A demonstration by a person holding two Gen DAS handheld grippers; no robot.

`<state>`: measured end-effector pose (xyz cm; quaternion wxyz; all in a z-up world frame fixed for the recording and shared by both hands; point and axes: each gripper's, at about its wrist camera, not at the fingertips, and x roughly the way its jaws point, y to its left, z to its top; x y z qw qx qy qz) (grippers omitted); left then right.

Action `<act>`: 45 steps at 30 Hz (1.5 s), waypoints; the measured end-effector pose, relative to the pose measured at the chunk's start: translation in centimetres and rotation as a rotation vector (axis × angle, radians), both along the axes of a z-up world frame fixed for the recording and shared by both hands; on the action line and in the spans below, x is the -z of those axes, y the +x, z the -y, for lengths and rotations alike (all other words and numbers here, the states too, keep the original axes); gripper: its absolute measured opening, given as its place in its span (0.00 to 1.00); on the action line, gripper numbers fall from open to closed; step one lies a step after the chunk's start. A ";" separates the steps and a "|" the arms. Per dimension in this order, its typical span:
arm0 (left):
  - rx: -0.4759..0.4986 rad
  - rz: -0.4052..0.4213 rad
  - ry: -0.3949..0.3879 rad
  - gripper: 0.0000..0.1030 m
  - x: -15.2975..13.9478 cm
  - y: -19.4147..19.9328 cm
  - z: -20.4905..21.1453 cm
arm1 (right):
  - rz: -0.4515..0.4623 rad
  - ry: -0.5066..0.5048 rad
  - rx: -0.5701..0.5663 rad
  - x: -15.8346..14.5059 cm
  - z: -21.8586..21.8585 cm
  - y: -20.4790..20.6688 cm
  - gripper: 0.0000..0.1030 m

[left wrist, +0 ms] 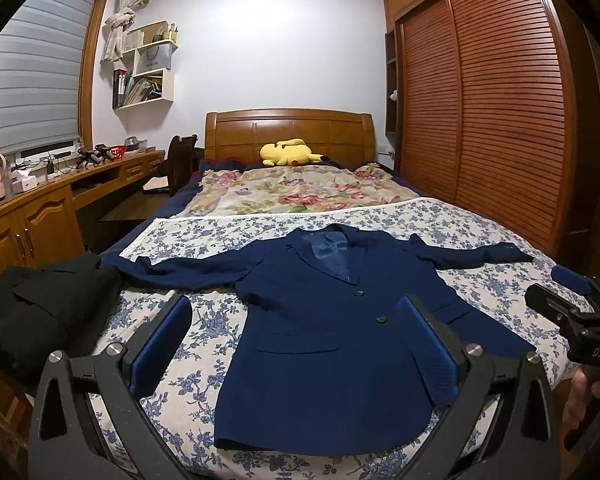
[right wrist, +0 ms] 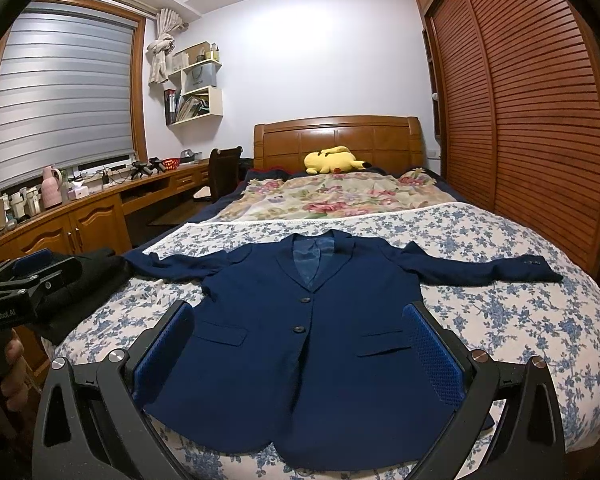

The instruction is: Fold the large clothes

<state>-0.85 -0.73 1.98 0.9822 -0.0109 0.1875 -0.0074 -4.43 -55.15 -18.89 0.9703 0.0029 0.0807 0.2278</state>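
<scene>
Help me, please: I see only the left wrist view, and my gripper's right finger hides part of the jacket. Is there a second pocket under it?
Observer: Yes. The right wrist view shows the jacket with a second flap pocket there, lying flat.
Operator: And the end of the sleeve near the wardrobe?
Observer: That sleeve lies straight out, and its cuff shows what look like small buttons.
Operator: Is the right gripper open?
Observer: Yes. The right gripper has its fingers wide apart above the jacket, with nothing held.
</scene>
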 end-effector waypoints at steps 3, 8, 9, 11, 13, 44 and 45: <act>0.001 -0.001 0.002 1.00 0.0 0.0 0.0 | 0.001 0.002 -0.002 0.0 0.0 -0.1 1.00; 0.002 0.001 0.001 1.00 -0.1 0.0 0.1 | 0.004 0.000 0.001 0.0 -0.1 -0.2 1.00; 0.002 0.001 0.001 1.00 -0.1 0.0 0.1 | 0.003 0.000 0.001 0.0 -0.1 -0.2 1.00; 0.006 0.004 0.001 1.00 -0.2 -0.2 0.2 | 0.004 0.001 0.002 0.0 -0.1 -0.3 1.00; 0.010 0.006 0.003 1.00 -0.4 -0.2 0.5 | 0.004 0.001 0.002 0.0 -0.1 -0.3 1.00; 0.020 0.020 0.000 1.00 -0.3 -1.1 0.5 | 0.000 0.008 -0.002 0.0 0.0 0.0 1.00; 0.020 0.017 -0.001 1.00 -0.3 -1.1 0.4 | 0.000 0.007 -0.002 0.0 -0.1 0.1 1.00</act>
